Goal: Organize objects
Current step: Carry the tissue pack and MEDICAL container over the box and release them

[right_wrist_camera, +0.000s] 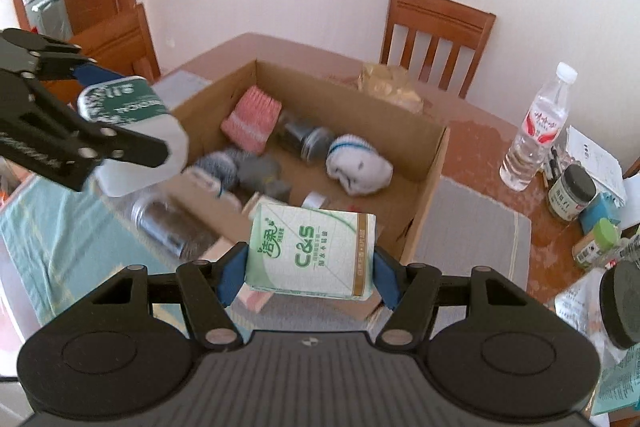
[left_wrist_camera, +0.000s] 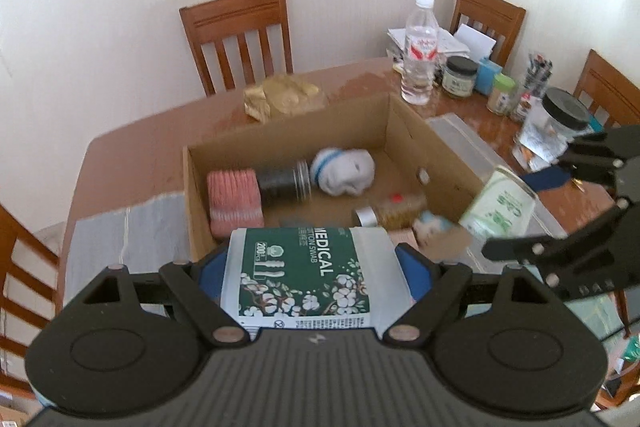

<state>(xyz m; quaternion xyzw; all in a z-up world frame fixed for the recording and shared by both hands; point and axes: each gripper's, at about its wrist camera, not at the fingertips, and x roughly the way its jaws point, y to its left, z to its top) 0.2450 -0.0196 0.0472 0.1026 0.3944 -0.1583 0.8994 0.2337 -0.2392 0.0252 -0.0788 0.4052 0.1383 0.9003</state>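
I've got both tools loaded. Left tool [left_wrist_camera: 316, 267] is closed down on the cotton swab pack [left_wrist_camera: 308, 271], blue pads pinching its two sides; pack hangs above the near wall of the cardboard box [left_wrist_camera: 404, 123]. Right tool [right_wrist_camera: 310, 273] is clamped on the tissue pack [right_wrist_camera: 314, 253], also side to side, held over the box's near corner, not yet inside.

Handling, my guess: swab pack is light w/ slick plastic, fairly firm, so a mid-body pinch suits it. Tissue pack is soft and squashy w/ a slippery wrapper; it gives under the pads, so I'd grip across the middle, not the ends.

Box already holds a pink cloth [left_wrist_camera: 234, 203], dark jar [left_wrist_camera: 284, 181] and white sock ball [left_wrist_camera: 344, 171]; there's free floor near the right wall. Box sits on the bench [left_wrist_camera: 132, 147].
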